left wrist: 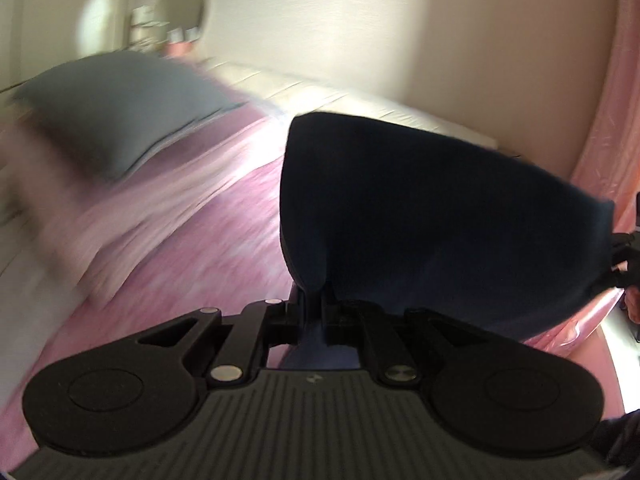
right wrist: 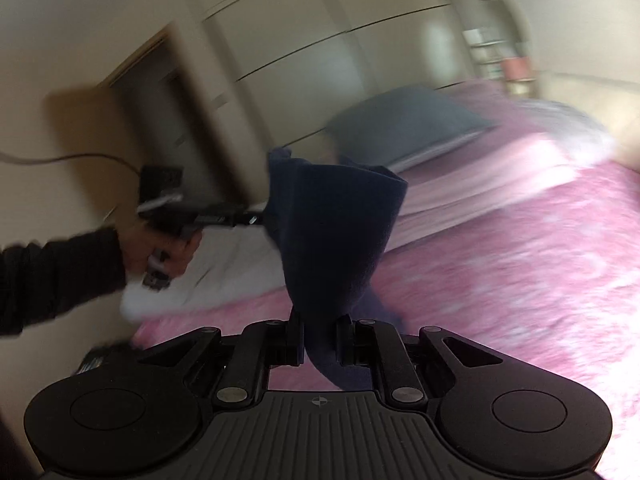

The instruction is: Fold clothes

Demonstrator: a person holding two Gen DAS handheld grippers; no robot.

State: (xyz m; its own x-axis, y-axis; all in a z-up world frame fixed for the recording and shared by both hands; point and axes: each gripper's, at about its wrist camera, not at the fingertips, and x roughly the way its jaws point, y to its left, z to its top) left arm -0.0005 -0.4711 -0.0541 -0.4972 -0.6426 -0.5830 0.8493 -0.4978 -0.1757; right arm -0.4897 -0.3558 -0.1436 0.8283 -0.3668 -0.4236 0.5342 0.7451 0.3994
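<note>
Left gripper: nearest item in the left wrist view, black, jaws clenched on one edge of a dark blue garment. The cloth rises from between the jaws and spreads up and to the right across the picture, off the bed.

Right gripper: nearest item in the right wrist view, black, jaws clamped on another edge of the same garment, with a strip of cloth hanging down through the gap below them. No earlier picture shows how the jaws came to this.

Garment, position: held in the air between the two grippers, above the bed, sagging in folds; its kind cannot be told.

Left hand: seen from the right wrist view, wrapped round the handle of the left gripper, with a dark sleeve behind it. That gripper's tips meet the far edge of the garment.

Bed cover: pink with pale mottling, spread under the garment; blurred.

Pillow: grey-blue, lying at the head of the bed, well apart from the garment.

Wardrobe: pale doors with dark horizontal lines, behind the pillow.

Round mirror: on the far wall, above a shelf of small items too blurred to name.

Curtain: pink, at the right edge.
</note>
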